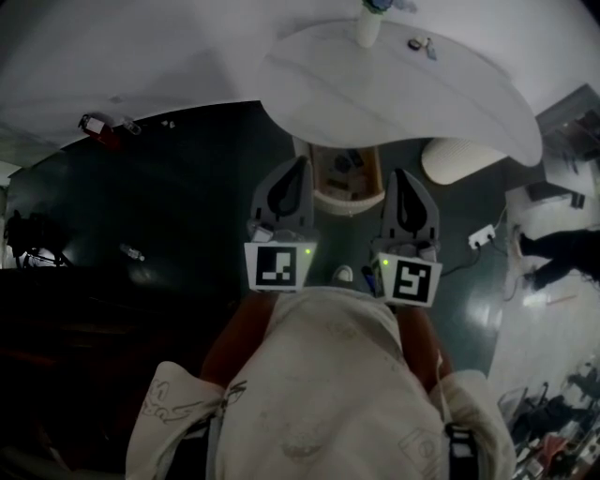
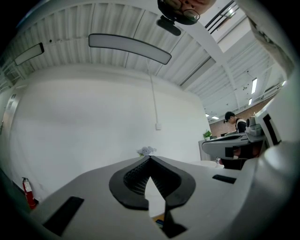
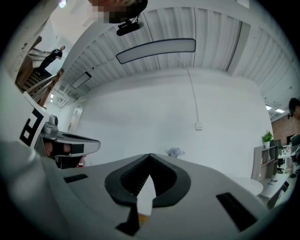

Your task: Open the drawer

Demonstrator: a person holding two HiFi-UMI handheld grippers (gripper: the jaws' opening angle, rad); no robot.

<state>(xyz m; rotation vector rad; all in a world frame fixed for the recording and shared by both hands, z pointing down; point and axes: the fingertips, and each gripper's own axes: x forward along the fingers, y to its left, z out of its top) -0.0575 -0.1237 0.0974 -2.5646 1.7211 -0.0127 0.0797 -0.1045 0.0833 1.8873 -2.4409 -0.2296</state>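
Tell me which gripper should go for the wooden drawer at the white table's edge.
Right, but only just. In the head view the left gripper and right gripper flank the wooden drawer, both shut; the right one's tip seems slightly nearer its front rim. Either must open first.

I see white oval worktop [image 1: 403, 89] ahead of my grippers. On it: white cylindrical cup [image 1: 367, 26] at far edge, small dark object [image 1: 420, 43] just right of cup. Light wooden drawer [image 1: 347, 183] below worktop's near edge, small items inside. Left gripper [image 1: 302, 164] just left of drawer, right gripper [image 1: 398, 176] just right. White rounded stool [image 1: 464, 161] on floor right of drawer. Red fire extinguisher [image 1: 94, 127] far left.
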